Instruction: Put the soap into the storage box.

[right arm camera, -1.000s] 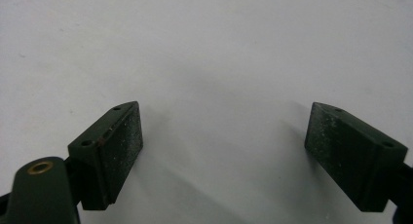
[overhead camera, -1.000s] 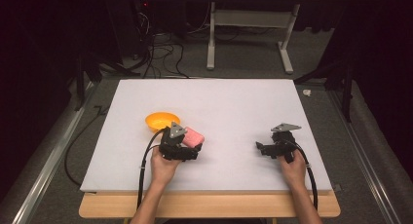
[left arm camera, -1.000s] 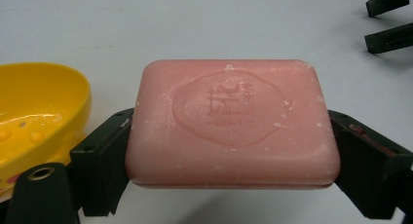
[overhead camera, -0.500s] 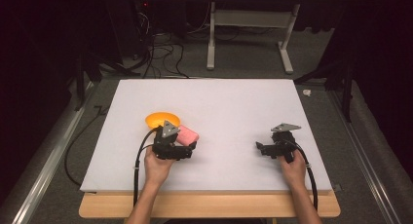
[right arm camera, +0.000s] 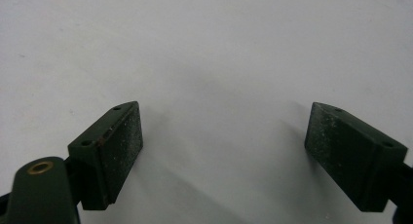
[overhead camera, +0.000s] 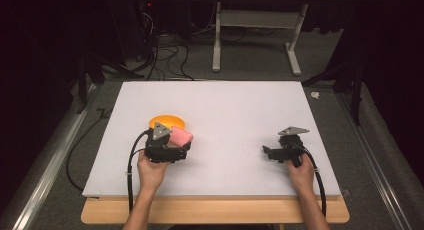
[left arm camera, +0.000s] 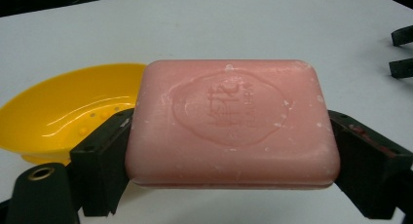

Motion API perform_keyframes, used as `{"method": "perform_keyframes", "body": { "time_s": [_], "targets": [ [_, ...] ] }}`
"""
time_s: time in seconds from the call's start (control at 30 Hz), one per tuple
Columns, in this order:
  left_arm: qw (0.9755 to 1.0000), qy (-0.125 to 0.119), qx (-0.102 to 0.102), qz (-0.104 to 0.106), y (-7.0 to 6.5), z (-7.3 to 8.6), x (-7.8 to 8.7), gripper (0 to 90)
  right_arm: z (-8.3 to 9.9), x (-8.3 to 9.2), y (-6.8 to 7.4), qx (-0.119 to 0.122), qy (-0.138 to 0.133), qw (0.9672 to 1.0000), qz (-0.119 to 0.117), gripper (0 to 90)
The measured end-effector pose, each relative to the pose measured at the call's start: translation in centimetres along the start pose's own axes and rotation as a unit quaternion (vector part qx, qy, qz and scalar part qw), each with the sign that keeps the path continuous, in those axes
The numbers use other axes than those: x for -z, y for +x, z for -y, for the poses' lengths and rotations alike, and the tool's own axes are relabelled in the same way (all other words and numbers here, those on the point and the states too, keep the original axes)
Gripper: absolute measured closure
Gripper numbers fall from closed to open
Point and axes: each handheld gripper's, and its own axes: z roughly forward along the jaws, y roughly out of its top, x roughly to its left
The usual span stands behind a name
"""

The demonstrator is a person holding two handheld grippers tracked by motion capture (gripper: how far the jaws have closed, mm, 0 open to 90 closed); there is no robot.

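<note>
The left tool (overhead camera: pixel 181 149) grips a pink rectangular bar of soap (left arm camera: pixel 233 122) by its two short ends, holding it flat just beside a yellow shallow plastic soap dish (left arm camera: pixel 63 109) that sits on the white surface (overhead camera: pixel 235 110). The right tool (right arm camera: pixel 224 156) rests low over bare surface, well apart from the soap, its jaws spread wide with nothing between them.

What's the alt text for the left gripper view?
A pink bar of soap is clamped by its short ends in the left hand-held gripper. A yellow soap dish sits behind it to the left on the white table.
</note>
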Motion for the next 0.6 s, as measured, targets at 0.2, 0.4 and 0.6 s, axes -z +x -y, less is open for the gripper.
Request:
{"method": "perform_keyframes", "body": {
  "time_s": [0.2,0.4,0.6],
  "targets": [
    [0.9999,0.008,-0.001,-0.01,0.1,-0.2,-0.2,13.6,0.0,0.0,0.0,0.0,0.0,1.0,0.0,14.5],
    [0.9997,0.006,0.009,-0.024,0.8,-0.7,-0.1,13.6,0.0,0.0,0.0,0.0,0.0,1.0,0.0,14.6],
    [0.9992,0.009,0.012,-0.036,1.6,-1.4,-0.1,13.6,0.0,0.0,0.0,0.0,0.0,1.0,0.0,14.6]
  ]
}}
